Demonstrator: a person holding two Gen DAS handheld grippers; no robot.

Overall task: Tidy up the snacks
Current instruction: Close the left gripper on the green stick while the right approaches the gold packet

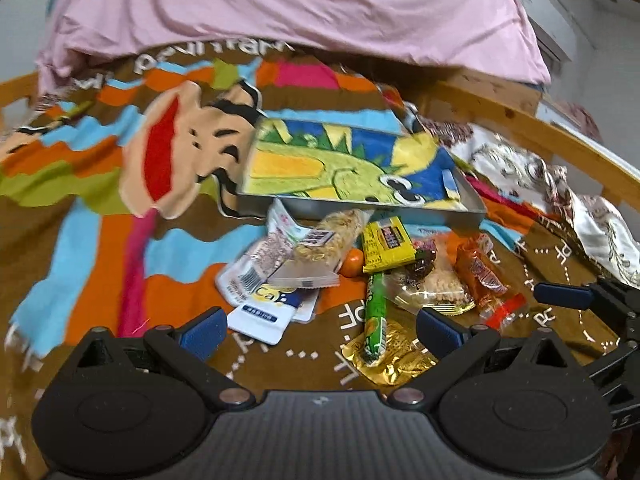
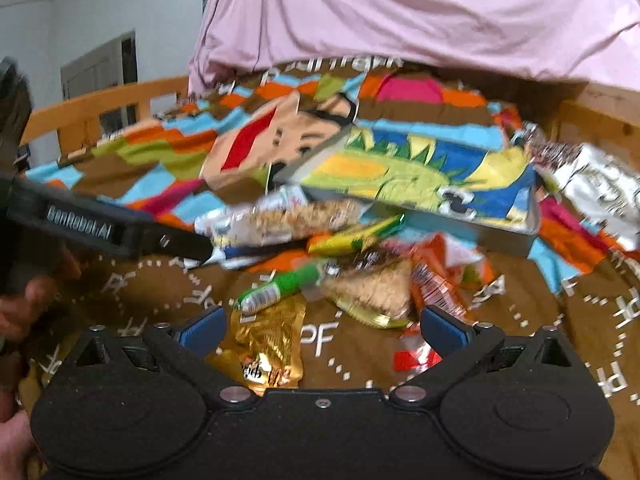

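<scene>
Bed with cartoon blanket [image 1: 80, 208], snack pile [image 1: 360, 264] before tray [image 1: 468, 200] — both tongs [image 1: 320, 326] [image 2: 322, 326] wide, empty — best take one loose edge packet, not the heap.

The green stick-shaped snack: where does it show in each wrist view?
Left wrist: green stick snack stands near-vertical, lower centre, its bottom end on the gold packet.
Right wrist: it lies slanted, left of centre, above the gold packet.
Shared landmark: the metal tray behind the pile.
</scene>
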